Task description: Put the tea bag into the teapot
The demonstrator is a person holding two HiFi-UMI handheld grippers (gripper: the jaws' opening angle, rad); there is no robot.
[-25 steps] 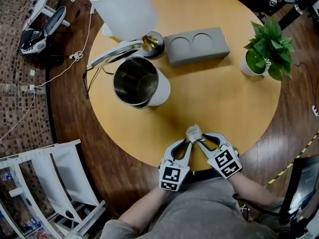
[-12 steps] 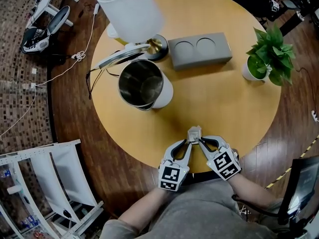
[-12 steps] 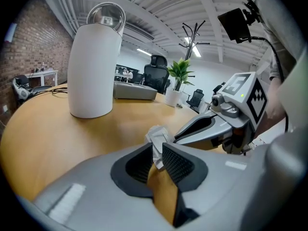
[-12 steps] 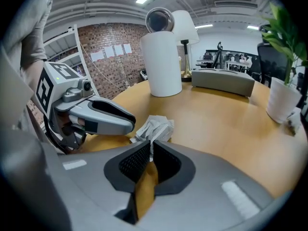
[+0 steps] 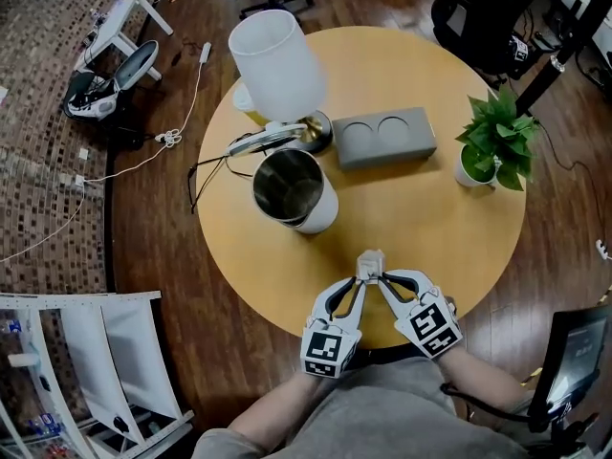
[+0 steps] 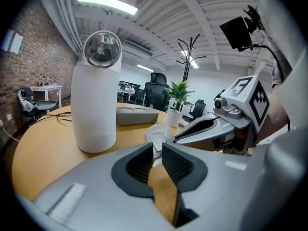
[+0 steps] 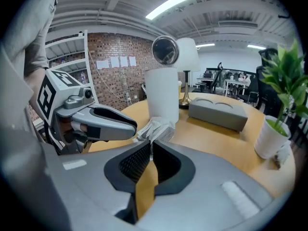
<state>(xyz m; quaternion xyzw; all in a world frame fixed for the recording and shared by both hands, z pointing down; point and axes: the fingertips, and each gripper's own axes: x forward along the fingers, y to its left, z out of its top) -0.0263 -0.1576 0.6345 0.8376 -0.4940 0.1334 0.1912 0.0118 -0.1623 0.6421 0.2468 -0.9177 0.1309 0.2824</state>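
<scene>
Tea bag: a small, crumpled white packet, held just above the near edge of a round wooden surface, right in front of the person. Two hand-held tongs meet on it from either side. The left tongs are drawn narrow, with one edge of the packet pinched at their tips. The right tongs have just been closing and now clamp the other edge, the packet between their pads.

The teapot stands well apart, farther across the surface and to the left. It is a white-sided pot with a steel inside, its mouth open and its lid swung back. A lamp with a white shade stands just behind it. A grey tray and a potted plant sit off to the right.

Risks from here: both tongs grip the same light packet by thin edges. If they pull apart unevenly, the paper could tear or slip out of one grip. On the way to the pot the bag could swing or drop short of the mouth. The raised lid and the lamp close behind leave little room, so a careless reach could knock either one.
</scene>
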